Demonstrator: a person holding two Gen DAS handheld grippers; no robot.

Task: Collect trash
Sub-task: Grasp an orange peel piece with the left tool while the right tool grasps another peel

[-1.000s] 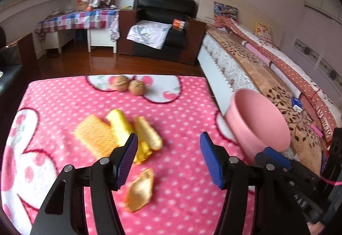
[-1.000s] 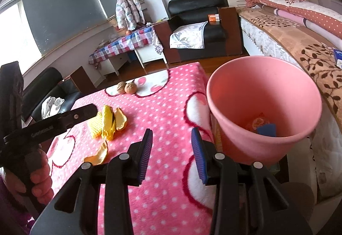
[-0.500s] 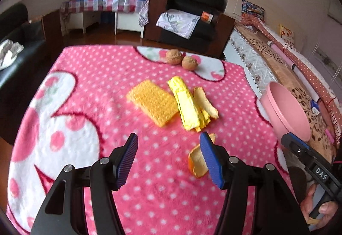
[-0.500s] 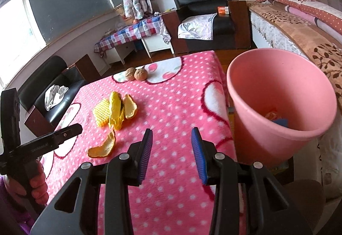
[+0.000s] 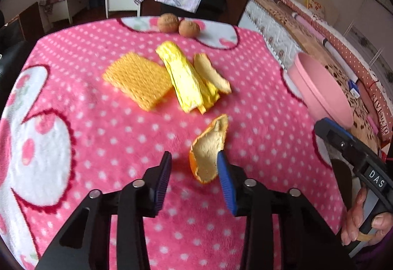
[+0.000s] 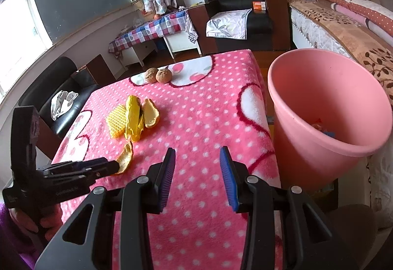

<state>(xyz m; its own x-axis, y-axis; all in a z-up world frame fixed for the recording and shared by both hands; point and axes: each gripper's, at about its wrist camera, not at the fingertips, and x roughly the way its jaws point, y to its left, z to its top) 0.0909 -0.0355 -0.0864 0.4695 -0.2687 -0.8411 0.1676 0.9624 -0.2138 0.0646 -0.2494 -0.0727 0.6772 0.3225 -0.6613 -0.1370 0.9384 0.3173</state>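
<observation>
On the left wrist view: my left gripper (image 5: 192, 166) is low over the pink dotted blanket (image 5: 103, 137), its jaws just drawn partway in, the nearest orange peel (image 5: 208, 149) between them; the right pad touches or crosses the peel's edge, the left pad (image 5: 163, 177) stands apart, so no pinch yet. Step in hand, as I judge it: picking up this peel. Next move calls for closing fully on it, then carrying it right to the pink bin (image 5: 321, 90), which sits off the blanket's right edge. Further back lie a yellow wrapper (image 5: 186, 78), a second peel (image 5: 211, 73) touching it, an orange waffled pad (image 5: 137, 78), and two walnuts (image 5: 178, 25) near the far edge. On the right wrist view: my right gripper (image 6: 197, 171) hovers over bare blanket, jaws moderately spread, holding nothing. The bin (image 6: 326, 107) stands just beside the table's right edge, mouth open, some scraps inside. Open blanket lies between peel and bin; my right gripper stands across that path and may want shifting.
</observation>
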